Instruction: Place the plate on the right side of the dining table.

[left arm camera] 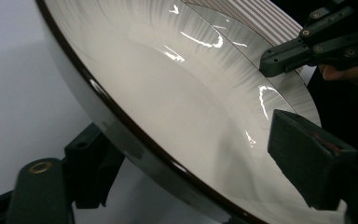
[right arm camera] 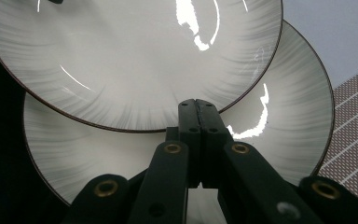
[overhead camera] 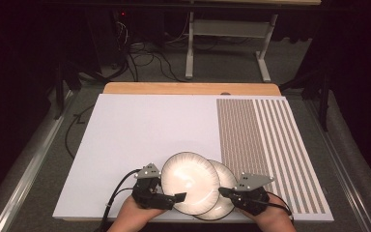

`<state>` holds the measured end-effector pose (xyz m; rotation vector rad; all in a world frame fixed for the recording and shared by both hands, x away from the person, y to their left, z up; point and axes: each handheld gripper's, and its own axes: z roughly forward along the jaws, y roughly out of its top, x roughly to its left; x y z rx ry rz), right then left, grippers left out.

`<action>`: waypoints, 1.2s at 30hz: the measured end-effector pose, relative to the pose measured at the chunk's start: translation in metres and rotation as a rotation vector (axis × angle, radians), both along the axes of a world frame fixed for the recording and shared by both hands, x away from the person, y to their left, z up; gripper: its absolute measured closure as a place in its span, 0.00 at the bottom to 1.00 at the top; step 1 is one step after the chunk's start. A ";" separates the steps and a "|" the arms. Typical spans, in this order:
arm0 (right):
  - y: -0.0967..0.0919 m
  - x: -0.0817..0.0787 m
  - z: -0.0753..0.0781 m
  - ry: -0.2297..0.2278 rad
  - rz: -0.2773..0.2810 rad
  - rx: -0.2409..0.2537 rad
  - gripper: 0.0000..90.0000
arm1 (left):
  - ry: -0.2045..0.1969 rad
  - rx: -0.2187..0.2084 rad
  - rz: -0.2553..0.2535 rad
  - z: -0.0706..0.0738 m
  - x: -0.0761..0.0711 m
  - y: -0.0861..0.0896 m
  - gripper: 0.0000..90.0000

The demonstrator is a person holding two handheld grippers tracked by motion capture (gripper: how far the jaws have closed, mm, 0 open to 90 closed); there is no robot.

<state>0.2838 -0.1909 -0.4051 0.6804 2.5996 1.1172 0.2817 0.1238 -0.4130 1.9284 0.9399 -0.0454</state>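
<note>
Two plates lie at the near edge of the worktop [overhead camera: 140,130]. The top plate [overhead camera: 190,182] overlaps the lower plate [overhead camera: 226,181] and is tilted. The left tool [overhead camera: 170,198] pinches the rim of the top plate. The right tool [overhead camera: 228,192] is pressed together, empty, above the lower plate.

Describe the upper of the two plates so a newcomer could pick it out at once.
Start at the white board on the table and go to its near edge, where two round pale plates overlap between the person's hands. The upper plate is the left one, with its rim between the jaws of the left tool. Unlike the lower plate, its whole dark-edged circle is uncovered.
</note>
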 end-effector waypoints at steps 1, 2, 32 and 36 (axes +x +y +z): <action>0.000 0.000 0.000 0.000 0.000 0.000 1.00 | 0.000 0.000 0.000 0.000 0.000 0.000 0.28; 0.000 0.000 0.000 -0.001 0.000 -0.001 1.00 | 0.010 0.000 -0.002 0.000 0.000 -0.001 0.29; -0.005 -0.003 0.005 -0.022 -0.018 0.021 1.00 | 0.171 -0.069 0.096 -0.002 0.007 0.005 0.64; -0.006 -0.004 0.006 -0.026 -0.018 0.024 1.00 | 0.191 -0.094 0.108 -0.003 0.009 0.006 0.67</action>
